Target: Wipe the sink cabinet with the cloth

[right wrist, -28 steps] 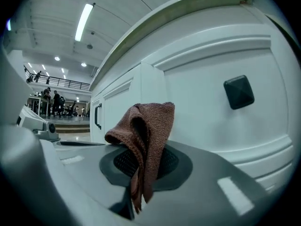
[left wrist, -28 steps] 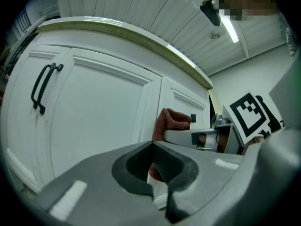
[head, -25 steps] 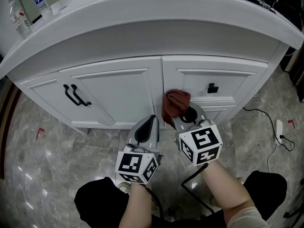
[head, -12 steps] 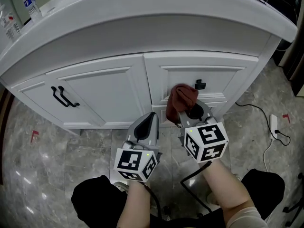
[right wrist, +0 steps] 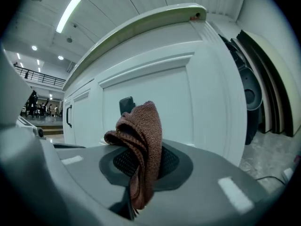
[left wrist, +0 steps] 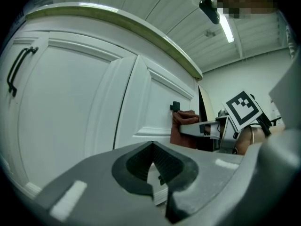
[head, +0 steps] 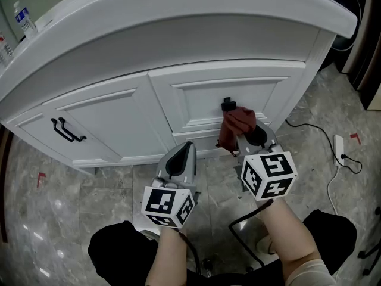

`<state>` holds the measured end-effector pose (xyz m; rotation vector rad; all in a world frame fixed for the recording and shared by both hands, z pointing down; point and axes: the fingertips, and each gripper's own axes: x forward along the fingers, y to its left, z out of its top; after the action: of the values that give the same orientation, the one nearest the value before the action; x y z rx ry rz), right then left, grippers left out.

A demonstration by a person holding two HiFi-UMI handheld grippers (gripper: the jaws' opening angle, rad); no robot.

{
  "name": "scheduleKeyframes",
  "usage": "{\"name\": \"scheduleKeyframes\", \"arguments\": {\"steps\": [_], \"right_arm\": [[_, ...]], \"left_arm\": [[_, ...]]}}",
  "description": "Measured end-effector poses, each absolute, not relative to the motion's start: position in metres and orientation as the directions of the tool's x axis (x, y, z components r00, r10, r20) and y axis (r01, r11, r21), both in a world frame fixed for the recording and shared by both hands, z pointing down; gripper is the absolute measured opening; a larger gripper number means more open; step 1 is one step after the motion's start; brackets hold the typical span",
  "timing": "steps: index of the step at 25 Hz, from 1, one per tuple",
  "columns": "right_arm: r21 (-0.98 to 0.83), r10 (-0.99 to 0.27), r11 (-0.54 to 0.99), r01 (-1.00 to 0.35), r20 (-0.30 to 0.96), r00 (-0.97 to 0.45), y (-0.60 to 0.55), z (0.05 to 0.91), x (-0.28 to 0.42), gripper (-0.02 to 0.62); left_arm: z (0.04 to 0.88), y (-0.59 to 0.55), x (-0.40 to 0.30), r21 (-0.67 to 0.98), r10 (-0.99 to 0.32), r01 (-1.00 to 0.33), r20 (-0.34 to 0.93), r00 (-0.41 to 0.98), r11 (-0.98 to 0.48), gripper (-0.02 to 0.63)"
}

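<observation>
Brown knitted cloth, bunched and clamped between the jaws of the right tool, one fold standing above the pads and a tail hanging below them. Held up to the right-hand front panel of the white sink cabinet, just under the black square knob, seemingly touching the panel. Left tool lower and to the left, jaws pressed together with nothing between them, pointing at the cabinet's base below the seam between the two fronts, apart from it. Further left, a black bar handle on the other door. Up on the cabinet's top at the far left, a clear plastic bottle. Below, grey marble floor, with a white power strip lying to the right of the cabinet.
</observation>
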<state>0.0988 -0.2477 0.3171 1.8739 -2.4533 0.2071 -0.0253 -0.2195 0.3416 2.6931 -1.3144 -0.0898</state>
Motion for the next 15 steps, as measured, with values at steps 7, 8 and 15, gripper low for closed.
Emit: {"name": "scheduleKeyframes", "arguments": {"steps": [7,8,15], "right_arm": [[-0.083,-0.98,0.151,-0.985,0.121,-0.16,-0.242,0.318,0.157,0.083],[-0.083,-0.981,0.141,-0.987,0.123,-0.15,-0.241,0.318,0.164,0.083],[-0.122,-0.985,0.03,-0.992,0.167,-0.05,-0.231,0.336,0.202,0.08]], "left_arm": [[0.349,-0.216,0.004,0.152,-0.761,-0.755,0.024,0.648,-0.638,0.0],[0.35,-0.216,0.009,0.151,-0.757,-0.751,0.027,0.653,-0.643,0.0],[0.352,-0.213,0.03,0.144,-0.74,-0.736,0.027,0.672,-0.662,0.0]]}}
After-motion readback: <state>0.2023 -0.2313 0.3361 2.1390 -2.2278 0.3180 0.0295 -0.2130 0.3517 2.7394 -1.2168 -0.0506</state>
